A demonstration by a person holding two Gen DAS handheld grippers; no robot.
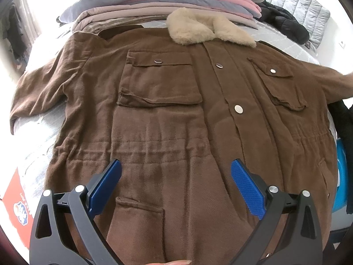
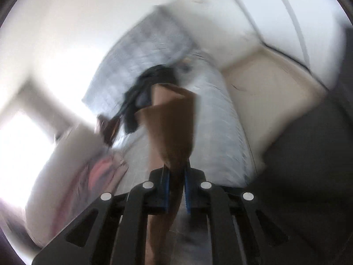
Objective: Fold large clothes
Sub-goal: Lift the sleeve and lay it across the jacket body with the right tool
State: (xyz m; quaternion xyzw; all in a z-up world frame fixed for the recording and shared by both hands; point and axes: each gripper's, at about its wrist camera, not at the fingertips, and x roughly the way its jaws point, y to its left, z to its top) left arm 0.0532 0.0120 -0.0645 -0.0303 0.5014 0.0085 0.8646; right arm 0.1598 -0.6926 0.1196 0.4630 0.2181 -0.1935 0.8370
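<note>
Lying front-up across the pale quilted bed (image 1: 35, 132), the brown corduroy-like jacket with a cream fleece collar (image 1: 167, 114) is spread flat, its collar toward the far stack of folded garments (image 1: 167, 2) and its hem toward the camera. The left gripper (image 1: 176, 172) hovers over the lower front, its 2 blue pads wide apart with nothing between them.

The right gripper (image 2: 176, 176) is clenched on a strip of brown fabric (image 2: 174, 123), probably the jacket's right sleeve; that view is heavily blurred, so exactly which part is held cannot be told.

Handling, as a judgement:
- Thick, lined cloth: heavy for a garment, soft, limp, will sag between holds.
- Not slippery or fragile; metal snaps (image 1: 238, 108) and 4 flap pockets add bulk at folds.
- Best holds: cuff, shoulder seam, hem corners, taking all layers in 1 pinch.
- Fleece collar is bulky; fold it last.
</note>
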